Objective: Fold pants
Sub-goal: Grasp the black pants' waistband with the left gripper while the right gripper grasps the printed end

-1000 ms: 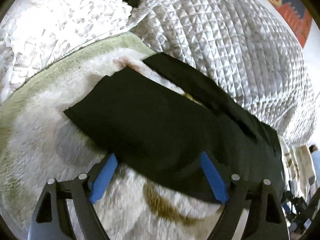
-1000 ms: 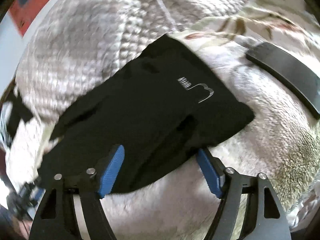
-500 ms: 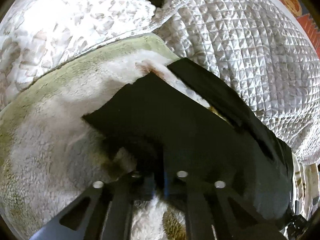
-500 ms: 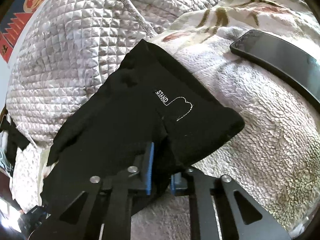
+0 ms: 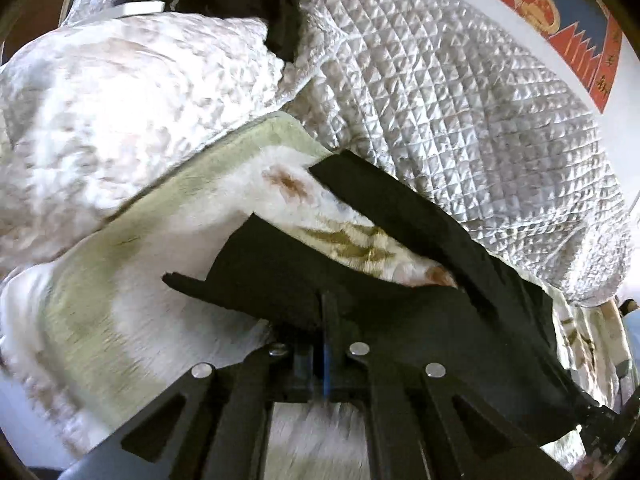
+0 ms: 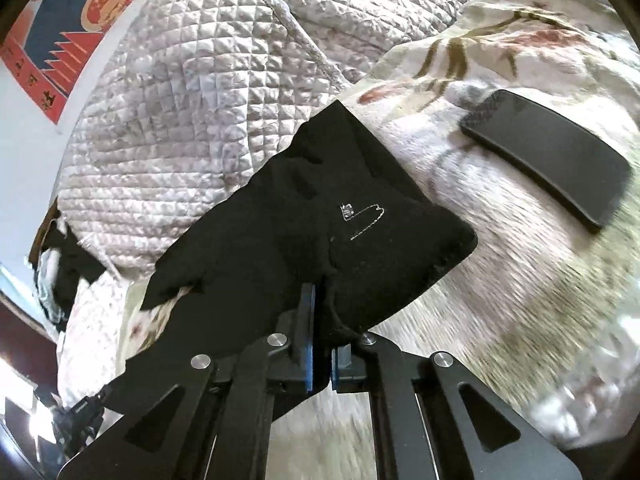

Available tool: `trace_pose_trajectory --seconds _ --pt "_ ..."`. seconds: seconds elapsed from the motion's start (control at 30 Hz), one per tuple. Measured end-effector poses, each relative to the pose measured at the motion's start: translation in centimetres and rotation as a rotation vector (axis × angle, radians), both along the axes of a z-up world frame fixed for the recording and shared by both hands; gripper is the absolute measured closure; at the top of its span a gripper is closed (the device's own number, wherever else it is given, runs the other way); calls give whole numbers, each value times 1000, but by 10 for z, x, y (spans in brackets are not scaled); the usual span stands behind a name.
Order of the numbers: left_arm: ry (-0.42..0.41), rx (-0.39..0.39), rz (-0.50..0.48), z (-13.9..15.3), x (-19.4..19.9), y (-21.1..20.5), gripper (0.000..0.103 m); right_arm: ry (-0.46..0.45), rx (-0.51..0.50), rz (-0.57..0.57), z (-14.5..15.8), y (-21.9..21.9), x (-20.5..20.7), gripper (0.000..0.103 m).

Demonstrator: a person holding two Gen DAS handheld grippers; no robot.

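Black pants (image 5: pixel 400 304) lie on a fluffy cream blanket (image 5: pixel 132 292). In the left wrist view my left gripper (image 5: pixel 326 336) is shut on the near edge of one leg end, which is lifted off the blanket; the other leg (image 5: pixel 400 208) runs along the quilt behind. In the right wrist view my right gripper (image 6: pixel 322 320) is shut on the near edge of the pants (image 6: pixel 320 208) at the waist end, close to a small white stitched logo (image 6: pixel 362 218). That end is raised and bunched.
A silver quilted cover (image 5: pixel 460 100) is heaped behind the pants, also in the right wrist view (image 6: pixel 200 100). A black phone (image 6: pixel 548 156) lies on the blanket (image 6: pixel 500 264) right of the pants. A textured white cover (image 5: pixel 120 112) and dark clothes (image 5: pixel 256 4) are far left.
Both grippers were open astride the pants' near edge, then closed on it. Now both have lifted the fabric, and the near leg has pulled away, baring blanket between the legs.
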State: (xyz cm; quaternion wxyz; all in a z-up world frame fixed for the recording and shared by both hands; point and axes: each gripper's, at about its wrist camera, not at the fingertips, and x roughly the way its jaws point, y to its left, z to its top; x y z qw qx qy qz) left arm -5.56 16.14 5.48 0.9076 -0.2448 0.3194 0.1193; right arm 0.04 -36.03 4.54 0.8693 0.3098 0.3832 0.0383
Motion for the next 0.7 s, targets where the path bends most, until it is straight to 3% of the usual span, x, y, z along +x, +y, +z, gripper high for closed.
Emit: trace_pose_trajectory --seconds 0.13,0.27,0.47,0.63,0.7 --pt "52 19 -10 -15 -29 3 99 76 -26 -5 -16 -5 -19 99" --pt "155 -14 -5 -48 -28 7 99 154 -8 -28 -43 -9 -21 99" --pt "91 5 -13 -30 -46 3 99 98 -65 -37 -12 -14 -37 102" --pt "196 -18 -19 -55 -45 5 98 187 -59 -43 -38 -18 -38 101" --pt "185 -10 -14 -49 -46 7 93 204 -55 -34 -40 -19 -38 100"
